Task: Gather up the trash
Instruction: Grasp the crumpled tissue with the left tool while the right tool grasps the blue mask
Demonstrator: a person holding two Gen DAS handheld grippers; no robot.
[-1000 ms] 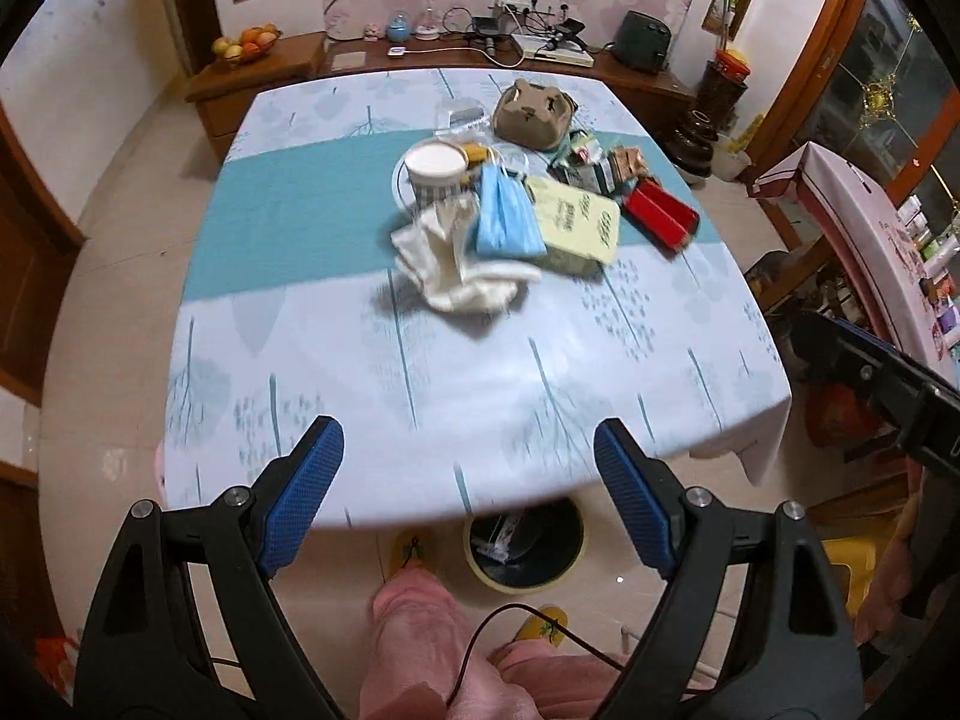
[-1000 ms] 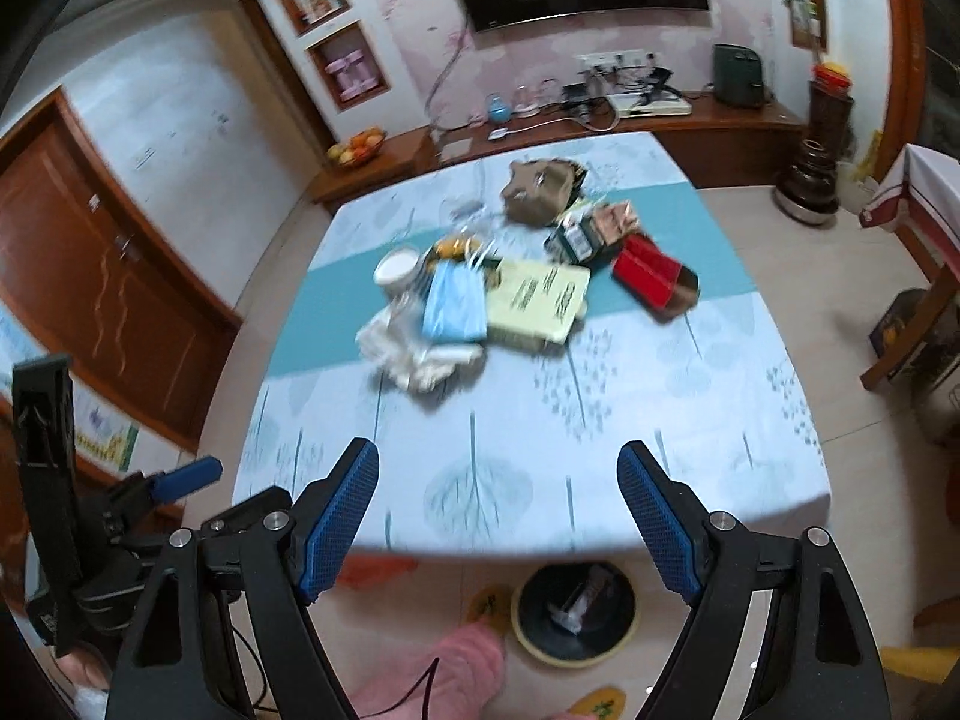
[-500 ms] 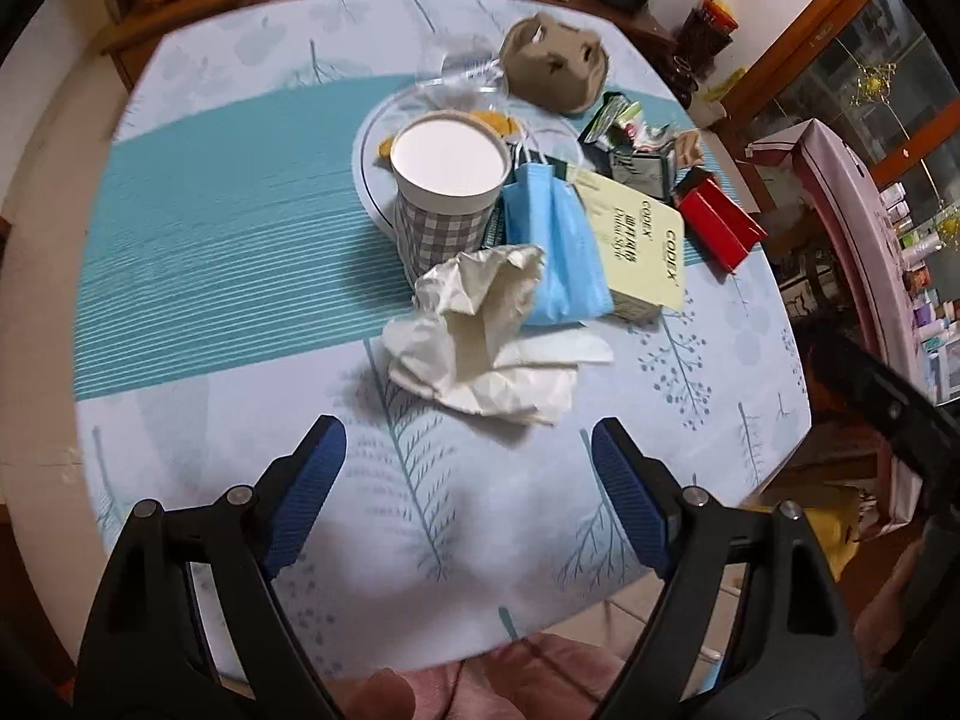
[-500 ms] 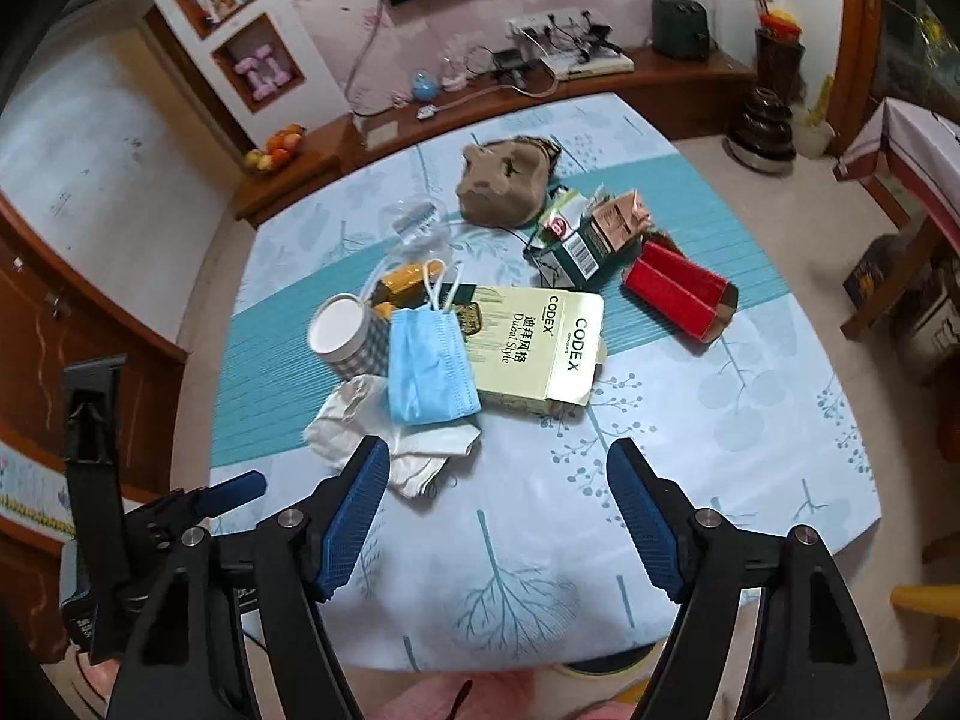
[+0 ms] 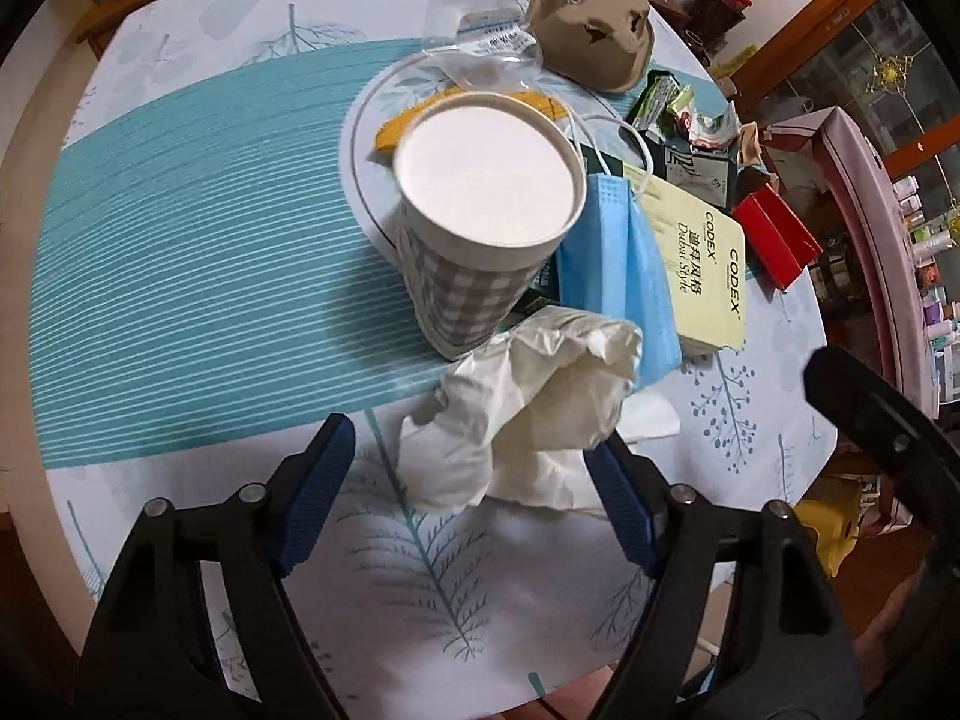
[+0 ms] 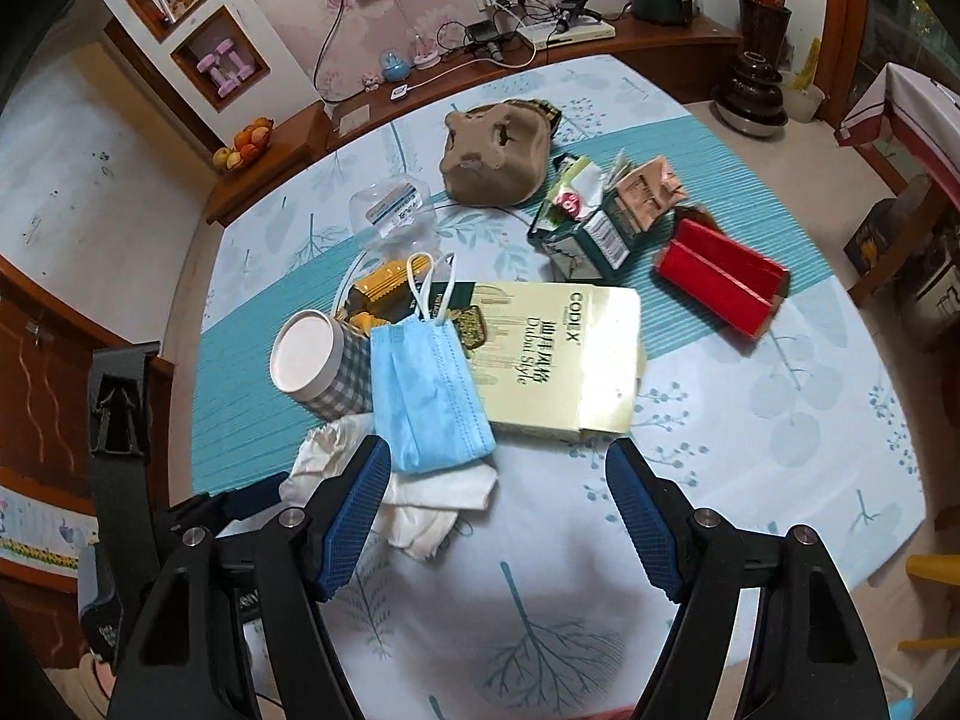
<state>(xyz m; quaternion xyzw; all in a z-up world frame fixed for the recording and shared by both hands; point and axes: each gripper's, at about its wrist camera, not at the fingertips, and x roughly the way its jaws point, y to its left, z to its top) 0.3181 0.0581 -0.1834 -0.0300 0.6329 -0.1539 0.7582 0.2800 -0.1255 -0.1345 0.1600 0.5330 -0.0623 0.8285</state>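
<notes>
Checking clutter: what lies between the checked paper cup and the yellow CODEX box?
A blue face mask lies between cup and box, overlapping the box; right wrist view shows it.

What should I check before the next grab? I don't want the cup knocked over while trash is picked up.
1. Left tool lined up with the tissue: ok, the tissue lies between its jaws, which are closing.
2. Left tool gripping the tissue: not ok, the pads do not press it yet.
3. Right tool empty: ok, open with nothing held, the mask just ahead of it.
4. Cup standing clear of the tissue: not ok, the tissue lies right against its base.
5. Mask free to lift: cannot tell, it overlaps the box and the tissue.
6. Cup empty: cannot tell.
</notes>
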